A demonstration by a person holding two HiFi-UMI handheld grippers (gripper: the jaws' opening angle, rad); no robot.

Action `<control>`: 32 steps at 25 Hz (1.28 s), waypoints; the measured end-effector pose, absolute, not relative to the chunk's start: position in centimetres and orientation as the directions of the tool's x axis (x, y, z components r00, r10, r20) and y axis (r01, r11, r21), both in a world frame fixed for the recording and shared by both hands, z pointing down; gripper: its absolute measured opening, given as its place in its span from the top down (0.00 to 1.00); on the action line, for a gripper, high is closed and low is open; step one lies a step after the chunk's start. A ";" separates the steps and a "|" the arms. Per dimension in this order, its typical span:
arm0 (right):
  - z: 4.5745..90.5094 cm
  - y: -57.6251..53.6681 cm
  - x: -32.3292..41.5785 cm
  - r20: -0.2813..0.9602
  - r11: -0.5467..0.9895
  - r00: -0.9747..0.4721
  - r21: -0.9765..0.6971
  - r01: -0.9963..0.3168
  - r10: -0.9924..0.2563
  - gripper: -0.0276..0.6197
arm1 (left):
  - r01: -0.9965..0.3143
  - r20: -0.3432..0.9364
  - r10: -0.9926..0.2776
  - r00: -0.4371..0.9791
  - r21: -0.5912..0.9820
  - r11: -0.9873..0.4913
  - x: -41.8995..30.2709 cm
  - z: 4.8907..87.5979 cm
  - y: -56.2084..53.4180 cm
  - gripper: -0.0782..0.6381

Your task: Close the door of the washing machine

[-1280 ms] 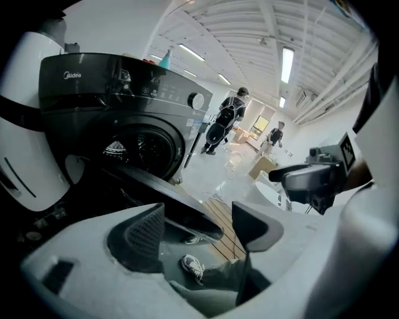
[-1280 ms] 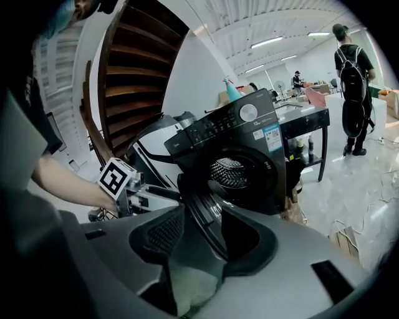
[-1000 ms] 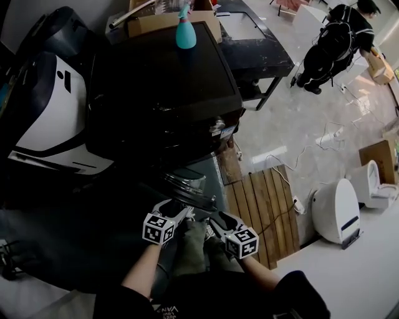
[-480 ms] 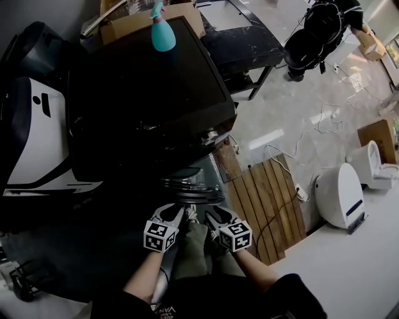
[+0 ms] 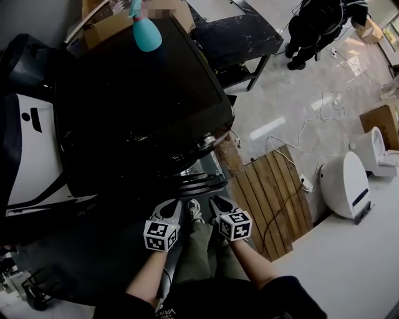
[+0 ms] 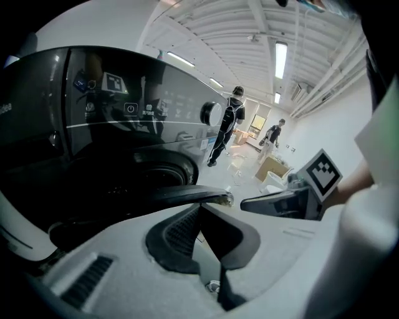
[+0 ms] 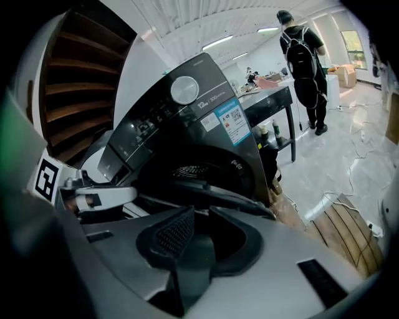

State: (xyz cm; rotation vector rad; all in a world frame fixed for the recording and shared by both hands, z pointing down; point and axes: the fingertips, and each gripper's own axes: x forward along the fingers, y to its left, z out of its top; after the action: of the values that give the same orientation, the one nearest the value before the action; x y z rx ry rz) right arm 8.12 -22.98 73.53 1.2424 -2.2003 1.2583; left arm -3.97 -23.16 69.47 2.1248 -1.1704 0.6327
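Observation:
The black washing machine (image 5: 143, 106) fills the middle of the head view. Its round door (image 5: 201, 180) hangs open at the front, and the dark drum opening (image 7: 199, 171) shows behind it. Both grippers sit side by side just before the door's edge (image 6: 187, 194). My left gripper (image 5: 176, 207) has just been closing and is shut, tips together, with nothing between them (image 6: 199, 207). My right gripper (image 5: 214, 202) has also been closing; a narrow gap remains between its jaws (image 7: 198, 217) and it holds nothing. Whether either gripper touches the door I cannot tell.
A teal spray bottle (image 5: 144, 34) and a cardboard box (image 5: 109, 25) stand on the machine's top. A white and black appliance (image 5: 31, 149) is at the left. A wooden pallet (image 5: 274, 199), a floor cable (image 5: 305, 134), a white unit (image 5: 346, 187) and a person (image 5: 318, 19) are to the right.
Both grippers have drawn closer together and nearer the open door. The head view has shifted, so the machine and bottle now sit further left.

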 end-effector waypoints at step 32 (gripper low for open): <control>75.8 -35.4 5.5 0.584 0.127 -0.486 -0.547 -0.828 -0.650 0.95 | -0.952 0.641 -0.705 0.304 0.229 -0.202 -11.5 69.3 -27.0 0.87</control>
State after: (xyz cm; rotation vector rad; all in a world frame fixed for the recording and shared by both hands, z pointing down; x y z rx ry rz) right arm 5.55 -35.37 75.84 1.4666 -2.1967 1.2860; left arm -11.51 -27.02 69.30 1.9826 -1.4676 0.5391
